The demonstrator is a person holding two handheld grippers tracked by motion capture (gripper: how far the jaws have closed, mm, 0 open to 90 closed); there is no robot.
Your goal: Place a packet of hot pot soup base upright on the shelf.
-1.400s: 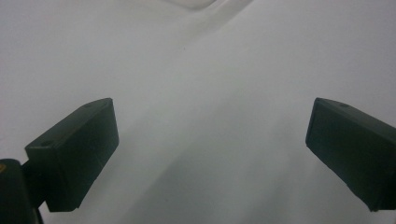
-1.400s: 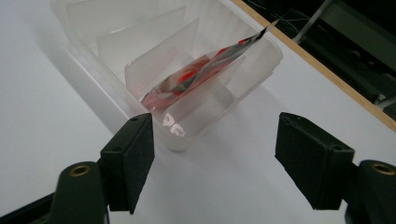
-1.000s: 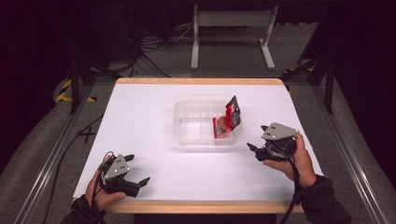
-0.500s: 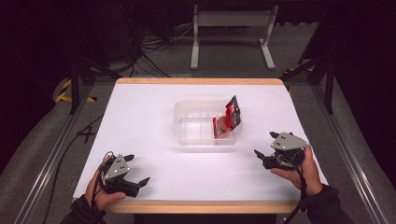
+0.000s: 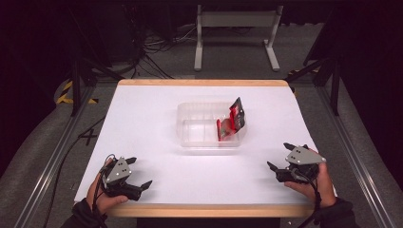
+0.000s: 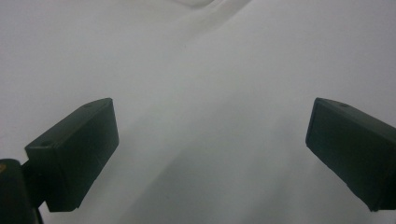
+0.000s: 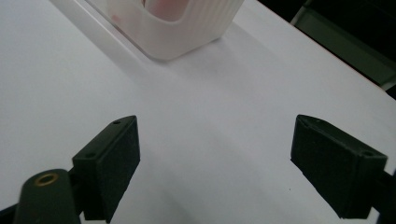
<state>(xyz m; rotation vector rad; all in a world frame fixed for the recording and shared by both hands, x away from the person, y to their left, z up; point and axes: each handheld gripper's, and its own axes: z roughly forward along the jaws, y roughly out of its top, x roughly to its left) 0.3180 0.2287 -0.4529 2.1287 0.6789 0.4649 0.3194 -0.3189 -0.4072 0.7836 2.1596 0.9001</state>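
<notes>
**While the right hand pulls back: packet in tub, both tools idle**

Item 1. Clear, ribbed rectangular plastic tub (image 5: 210, 126), standing near the middle of the white table top (image 5: 157, 114). Its pale, fluted corner also appears at the top of the right gripper view (image 7: 187, 32), well apart from the jaws there.

Item 2. Red and black foil snack packet (image 5: 231, 121), resting inside the tub at its right end, tilted, with its upper corner poking above the rim. Nothing touches it.

Item 3. Right hand-held black gripper with grey three-cornered plate (image 5: 281, 156). Changed: a second ago it sat just beside the tub's right end; half a second ago it was already farther toward the near right corner; now it is near the table's front edge, well apart from the tub. Jaws spread wide with nothing between them, as its own view confirms (image 7: 215, 168).

Item 4. Left hand-held black gripper of the same make (image 5: 138, 173). Unchanged across all three moments, parked at the near left corner over bare table. Jaws stand apart and empty (image 6: 210, 158).

Assessment. With the packet lying in the tub and the right gripper retreating empty, the placing step looks finished. Both hands appear to be settling at rest positions, so no further handling seems called for unless another item is brought in.
</notes>
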